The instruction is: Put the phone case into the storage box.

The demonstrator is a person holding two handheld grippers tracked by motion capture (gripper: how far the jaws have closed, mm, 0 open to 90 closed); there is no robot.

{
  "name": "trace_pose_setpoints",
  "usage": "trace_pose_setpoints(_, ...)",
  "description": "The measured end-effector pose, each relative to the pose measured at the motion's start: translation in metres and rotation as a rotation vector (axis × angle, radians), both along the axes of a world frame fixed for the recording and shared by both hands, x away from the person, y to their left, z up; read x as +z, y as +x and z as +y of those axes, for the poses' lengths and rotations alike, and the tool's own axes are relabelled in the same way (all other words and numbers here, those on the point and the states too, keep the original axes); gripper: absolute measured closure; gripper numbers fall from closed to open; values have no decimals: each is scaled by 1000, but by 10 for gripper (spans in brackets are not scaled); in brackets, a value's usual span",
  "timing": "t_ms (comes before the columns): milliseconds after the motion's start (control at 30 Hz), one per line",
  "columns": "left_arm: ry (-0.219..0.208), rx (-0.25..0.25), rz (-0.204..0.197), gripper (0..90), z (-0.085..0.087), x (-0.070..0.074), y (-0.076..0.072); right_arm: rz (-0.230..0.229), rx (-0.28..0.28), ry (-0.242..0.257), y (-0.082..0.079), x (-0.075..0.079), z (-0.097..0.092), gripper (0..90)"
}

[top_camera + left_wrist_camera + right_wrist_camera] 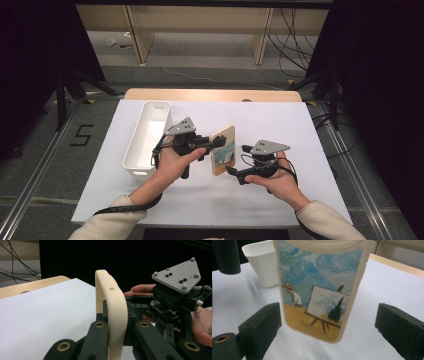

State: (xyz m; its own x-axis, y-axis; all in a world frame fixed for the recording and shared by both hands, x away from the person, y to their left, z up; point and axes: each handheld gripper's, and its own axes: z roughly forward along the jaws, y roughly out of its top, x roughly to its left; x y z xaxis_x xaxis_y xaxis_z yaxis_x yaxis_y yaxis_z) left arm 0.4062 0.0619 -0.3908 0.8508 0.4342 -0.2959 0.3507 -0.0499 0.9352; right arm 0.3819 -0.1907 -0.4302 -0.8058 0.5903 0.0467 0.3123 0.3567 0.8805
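Item: cream-coloured rectangular phone case with a painted picture on its back [223, 149]. Held upright, clear above the white-covered worktop [280, 125], between the two hands, just right of the white oblong plastic bin [146, 137].

Left gripper [216, 142]: fingers [97, 340] pinching the case by its cream rim, seen edge-on in the left gripper view [113, 305]; grip looks firm, case standing tall between the pads.

Right gripper [231, 170]: fingers [260, 327] spread wide, one to each side of the case's lower end [319, 290], touching nothing; pads well short of either edge.

Step in hand, as judged: a handover or two-handed hold, with the case carried by the left gripper and presented to the right one, picture side facing it.

Next move, as judged: closing of the right fingers on the lower long edges, squarely and without twisting the thin shell; release of the left hold only once that second grip is sure. Bin stands near, a likely place for the case.

Markings: no brand, label or lettering readable on the case; picture of a straw-hatted painter at an easel, yellow field, swirling blue sky. On the floor left of the worktop, a taped figure "5" [82, 134].
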Motion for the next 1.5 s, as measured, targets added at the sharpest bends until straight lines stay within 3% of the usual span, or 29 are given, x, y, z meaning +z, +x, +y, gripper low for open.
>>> trace_pose_setpoints(467,13,-19,-4,847,-4,-3,16,16,15,8,11,-5,-4,142)
trace_pose_setpoints(833,27,-75,-12,847,-8,-5,19,35,29,17,19,-8,-9,157)
trace_pose_setpoints(1333,21,-106,-5,847,-9,-7,20,56,84,15,22,-12,-4,160)
trace_pose_setpoints(1500,20,-113,-4,848,-9,-7,20,71,93,37,25,-15,-4,219)
